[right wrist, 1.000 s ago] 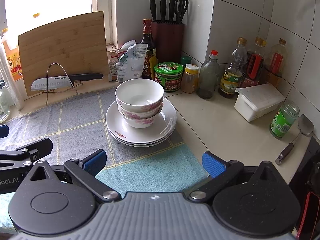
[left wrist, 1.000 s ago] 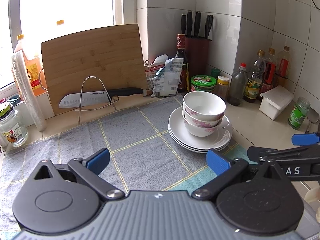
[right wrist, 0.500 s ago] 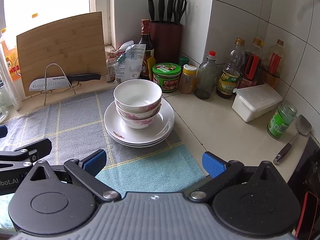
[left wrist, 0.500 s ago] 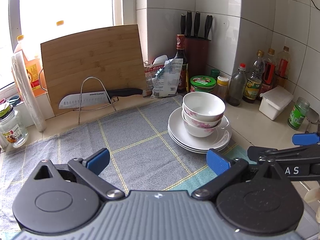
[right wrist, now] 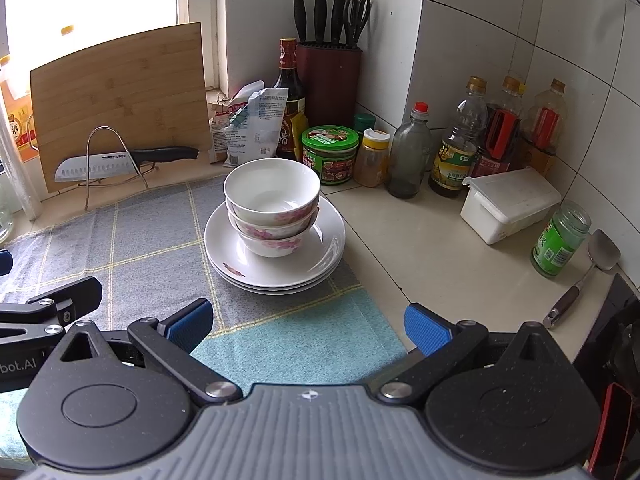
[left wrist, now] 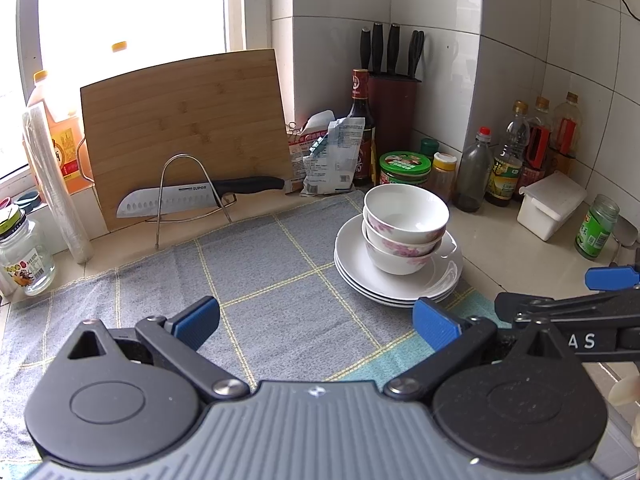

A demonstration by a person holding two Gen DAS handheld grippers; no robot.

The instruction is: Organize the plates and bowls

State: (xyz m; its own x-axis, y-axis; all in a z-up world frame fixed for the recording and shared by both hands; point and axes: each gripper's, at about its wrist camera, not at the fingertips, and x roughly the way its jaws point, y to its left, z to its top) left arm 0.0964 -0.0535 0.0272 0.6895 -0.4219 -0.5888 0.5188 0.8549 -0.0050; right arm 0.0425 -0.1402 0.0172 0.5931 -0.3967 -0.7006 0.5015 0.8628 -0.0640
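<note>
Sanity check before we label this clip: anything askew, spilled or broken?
Nothing spilled or broken. The bowls sit nested on the plates, off-centre toward the plates' back-left; the stack rests on the cloth's right edge. Both grippers, left and right, are open and empty.

Domestic kitchen. Evidence: white tiled walls [right wrist: 500, 20], knife block [right wrist: 330, 76] in the corner, bamboo cutting board [left wrist: 184, 120] by the window [left wrist: 128, 0], condiment bottles [right wrist: 460, 148], stacked bowls [right wrist: 272, 208] on plates [right wrist: 276, 260].

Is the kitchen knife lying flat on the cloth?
No, the kitchen knife rests in the wire rack against the cutting board.
</note>
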